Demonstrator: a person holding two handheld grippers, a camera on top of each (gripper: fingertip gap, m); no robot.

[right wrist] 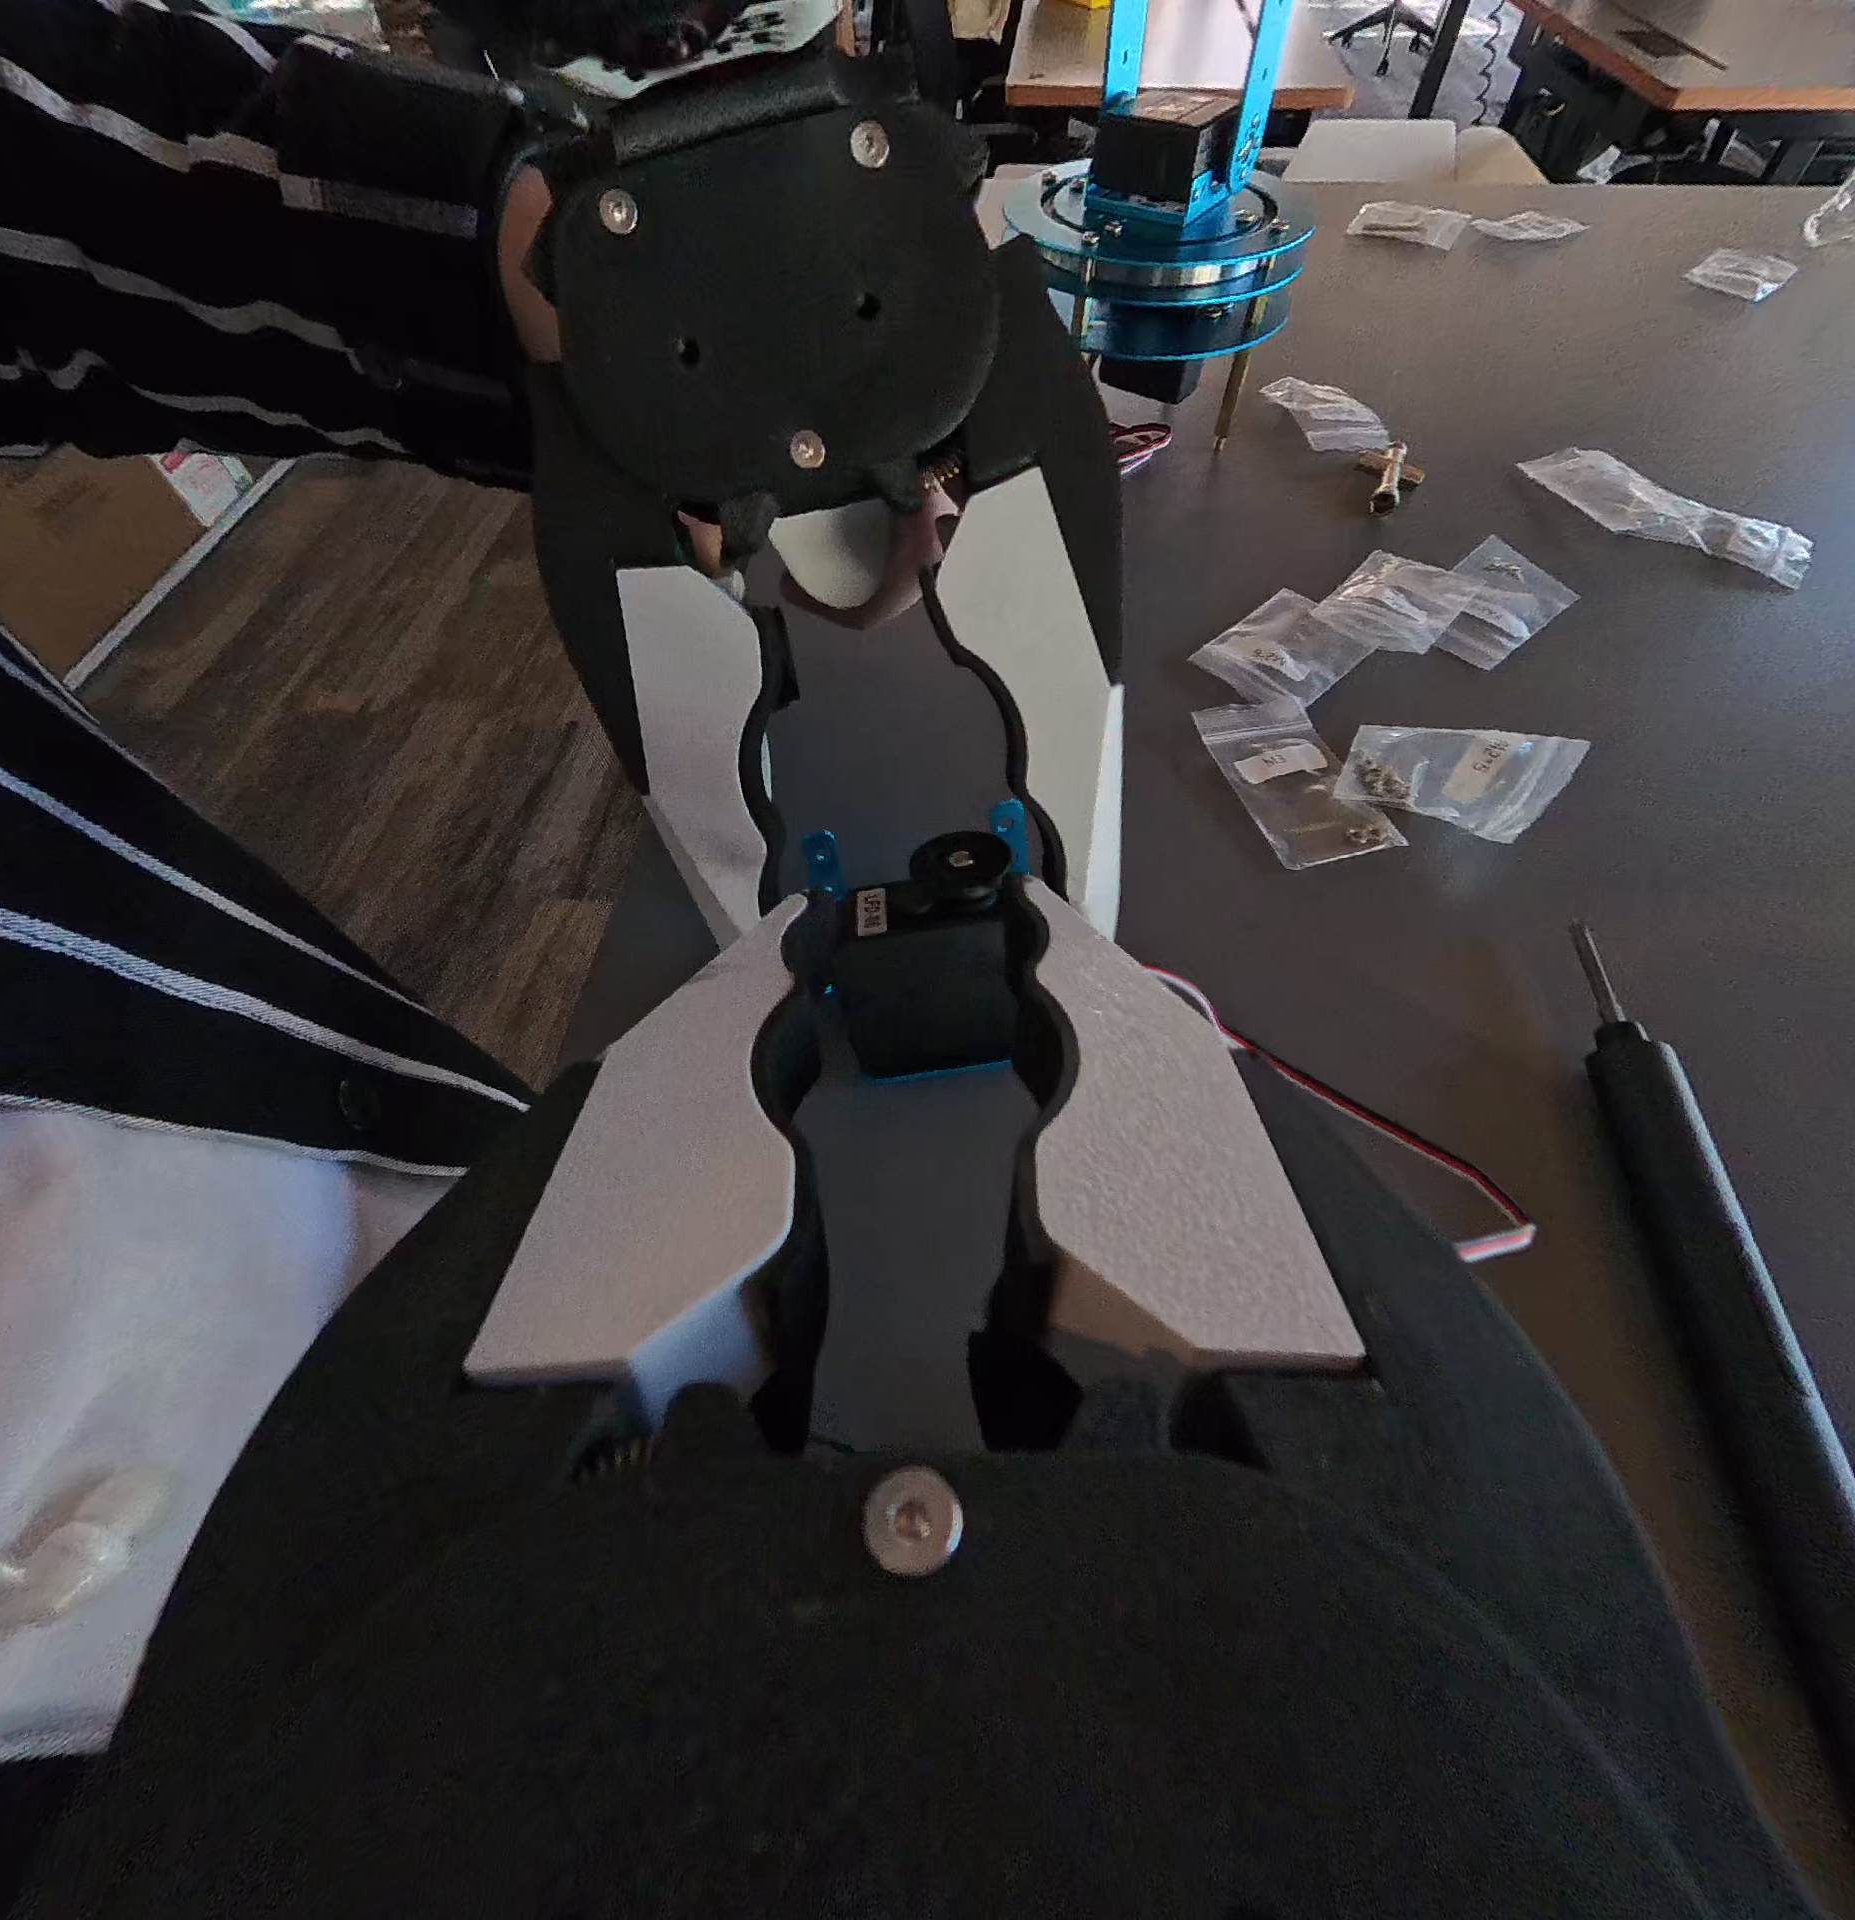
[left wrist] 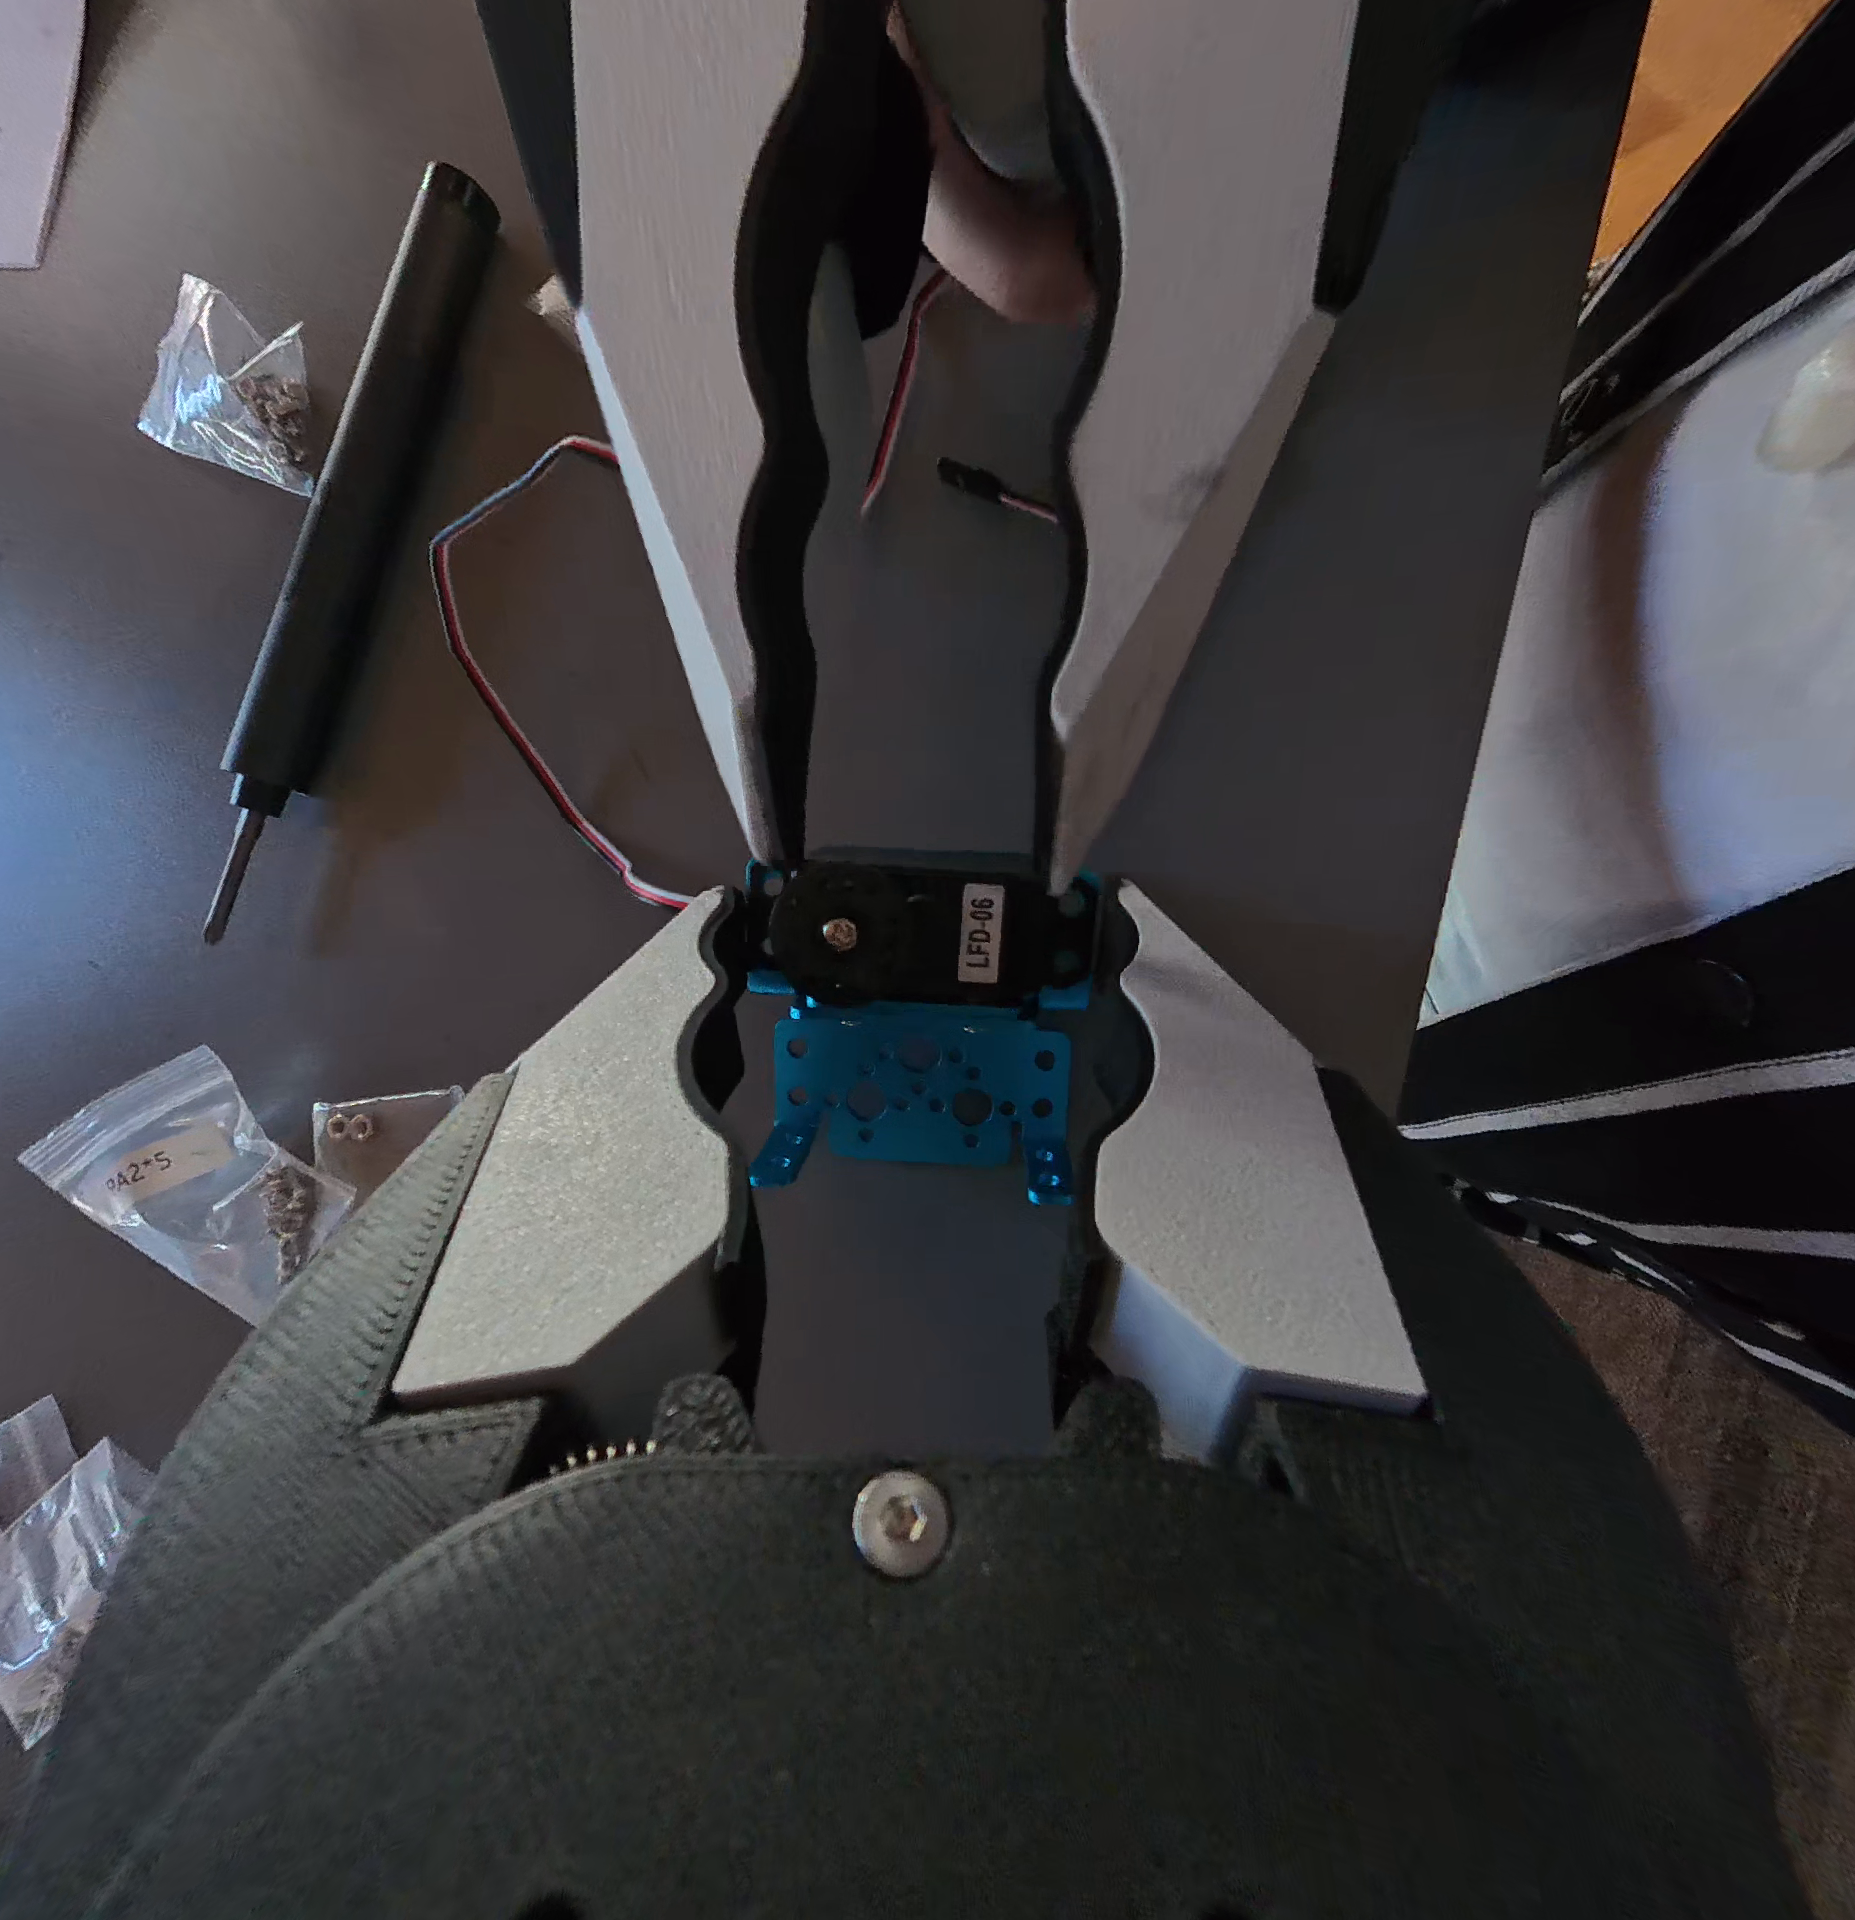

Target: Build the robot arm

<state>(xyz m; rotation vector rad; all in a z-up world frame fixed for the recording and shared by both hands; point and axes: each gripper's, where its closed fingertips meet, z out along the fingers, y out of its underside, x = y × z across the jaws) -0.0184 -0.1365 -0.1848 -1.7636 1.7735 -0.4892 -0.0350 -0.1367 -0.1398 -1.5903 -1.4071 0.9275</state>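
A black servo sits in a blue perforated metal bracket above a dark grey table. My left gripper comes in from the bottom of the left wrist view, its white fingers closed on the bracket's two sides. My right gripper comes from the top, its tips on the bracket's far corners. In the right wrist view my right gripper is closed around the servo, and the left gripper faces it from beyond. The servo's red, black and white wire trails onto the table.
A black screwdriver lies left of the grippers and shows at the right in the right wrist view. Several small bags of screws and a brass cross wrench lie around. A blue round base assembly stands behind. Striped sleeves are at the left. Some 4 cm of space lies between my two pairs of fingers.
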